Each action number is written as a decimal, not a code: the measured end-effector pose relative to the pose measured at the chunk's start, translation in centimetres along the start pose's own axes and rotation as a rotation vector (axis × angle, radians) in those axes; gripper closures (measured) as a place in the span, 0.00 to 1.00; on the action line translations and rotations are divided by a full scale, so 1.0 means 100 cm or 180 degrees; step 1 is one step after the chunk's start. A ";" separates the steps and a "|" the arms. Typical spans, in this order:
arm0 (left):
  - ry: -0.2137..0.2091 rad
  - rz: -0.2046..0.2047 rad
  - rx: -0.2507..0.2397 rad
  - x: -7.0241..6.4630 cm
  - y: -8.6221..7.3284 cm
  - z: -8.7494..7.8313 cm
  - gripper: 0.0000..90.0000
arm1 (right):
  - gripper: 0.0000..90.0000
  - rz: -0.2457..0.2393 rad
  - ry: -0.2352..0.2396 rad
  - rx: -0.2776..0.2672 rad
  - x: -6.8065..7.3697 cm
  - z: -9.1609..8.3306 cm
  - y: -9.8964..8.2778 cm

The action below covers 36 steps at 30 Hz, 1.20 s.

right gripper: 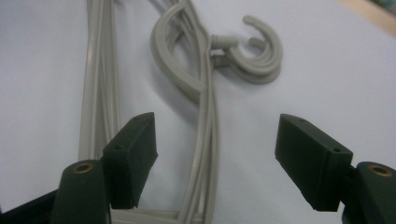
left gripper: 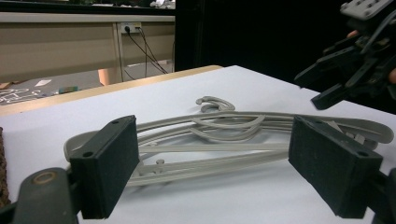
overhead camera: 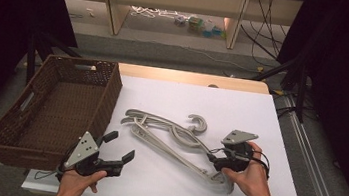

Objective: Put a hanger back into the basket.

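A stack of grey plastic hangers lies flat in the middle of the white table top, hooks towards the far side. My right gripper hovers at the stack's right end, jaws open. In the right gripper view the hangers' arms run between the two pads without touching them. My left gripper is held near the front edge, beside the basket, open and holding nothing. In the left gripper view the hangers lie beyond its pads, with the right gripper at the upper right.
A brown wicker basket stands at the left, partly over the table's edge, with nothing visible inside. The white table top has free room at the back and right. Beyond it are a floor, table legs and cables.
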<state>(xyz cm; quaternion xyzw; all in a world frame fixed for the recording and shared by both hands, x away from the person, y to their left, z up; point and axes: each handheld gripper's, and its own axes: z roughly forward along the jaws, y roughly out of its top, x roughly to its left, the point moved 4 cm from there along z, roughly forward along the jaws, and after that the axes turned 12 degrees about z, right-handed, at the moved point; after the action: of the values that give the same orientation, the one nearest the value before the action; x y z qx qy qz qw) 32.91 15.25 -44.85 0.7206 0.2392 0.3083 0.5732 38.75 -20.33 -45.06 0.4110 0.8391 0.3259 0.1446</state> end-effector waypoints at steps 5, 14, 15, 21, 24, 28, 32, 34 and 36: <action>-0.0002 -0.0007 0.0005 0.000 0.000 0.001 0.18 | 0.43 -0.0131 -0.0005 0.0250 0.004 0.024 0.007; 0.0006 -0.0036 0.0083 -0.002 -0.005 -0.002 0.18 | 0.59 -0.0302 -0.0007 0.0528 0.001 0.048 0.015; 0.0004 0.0011 0.0081 -0.001 -0.005 -0.002 0.18 | 0.61 -0.0295 -0.0038 0.0541 0.000 0.051 0.015; -0.0013 -0.0047 0.0087 -0.002 -0.006 0.003 0.18 | 0.70 -0.0356 -0.0035 0.0620 -0.004 0.057 0.016; -0.0018 -0.0012 0.0124 0.001 -0.008 0.004 0.18 | 0.72 -0.0292 0.0019 0.0673 -0.005 0.060 0.016; -0.0044 -0.0009 0.0149 0.000 -0.009 0.004 0.18 | 0.77 -0.0335 0.0056 0.0693 -0.005 0.064 0.018; -0.0046 -0.0008 0.0112 -0.004 -0.005 0.001 0.18 | 0.84 -0.0413 0.0050 0.0721 -0.003 0.065 0.019; -0.0059 0.0058 0.0144 -0.004 -0.006 0.000 0.18 | 0.85 -0.0457 -0.0016 0.0729 -0.001 0.063 0.019; -0.0056 0.0029 0.0152 -0.004 -0.007 0.000 0.18 | 0.85 -0.0433 -0.0066 0.0689 0.001 0.062 0.021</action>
<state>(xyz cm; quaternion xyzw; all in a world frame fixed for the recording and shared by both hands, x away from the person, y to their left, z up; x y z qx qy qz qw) 32.62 15.17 -45.60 0.7378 0.2382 0.2988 0.5564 43.14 -16.67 -48.32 0.3697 0.8937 0.2187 0.1298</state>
